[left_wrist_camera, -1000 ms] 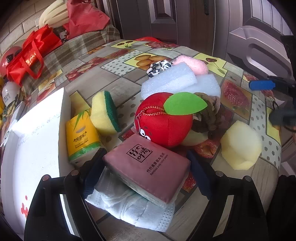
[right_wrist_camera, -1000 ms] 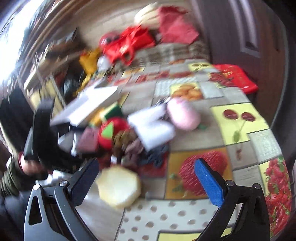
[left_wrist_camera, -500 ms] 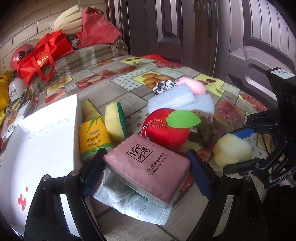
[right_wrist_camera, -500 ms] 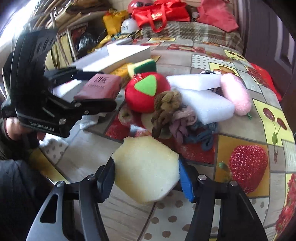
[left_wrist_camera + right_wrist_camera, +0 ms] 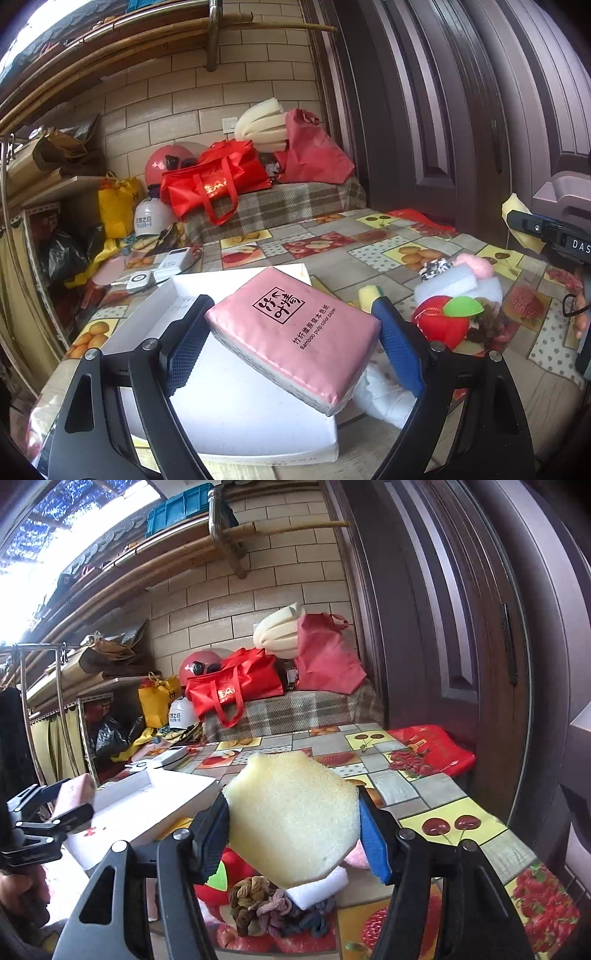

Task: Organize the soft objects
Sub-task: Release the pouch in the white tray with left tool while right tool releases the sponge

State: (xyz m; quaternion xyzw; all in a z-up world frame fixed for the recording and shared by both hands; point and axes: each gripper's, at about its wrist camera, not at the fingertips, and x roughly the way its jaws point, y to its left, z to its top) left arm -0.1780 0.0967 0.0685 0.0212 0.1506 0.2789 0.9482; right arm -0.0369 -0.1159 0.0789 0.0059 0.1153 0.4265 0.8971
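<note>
Soft objects are split between both tongs and the table. The left tongs (image 5: 291, 347) stand wide, their blue pads pressed on the two ends of a pink tissue pack (image 5: 295, 332), which is lifted and tilted in the lower centre of the left wrist frame, over a white foam box (image 5: 240, 410). Right of it in that frame a heap lies on the fruit-patterned table (image 5: 332, 254): a red plush apple (image 5: 439, 325) with a green leaf, white foam blocks (image 5: 443, 282), a pink puff (image 5: 476, 266) and a yellow-green sponge (image 5: 367, 295).

The right tongs (image 5: 293, 834), whose jaws have just been closing, stand about half open and clamp a pale yellow sponge (image 5: 291, 816), raised in the centre of the right wrist frame. Below it in that frame lie knotted hair ties (image 5: 266, 904) in brown, mauve and blue, touching the apple and a white foam block. At the left edge of that frame the left tongs show again with the pink pack over the box.
</note>
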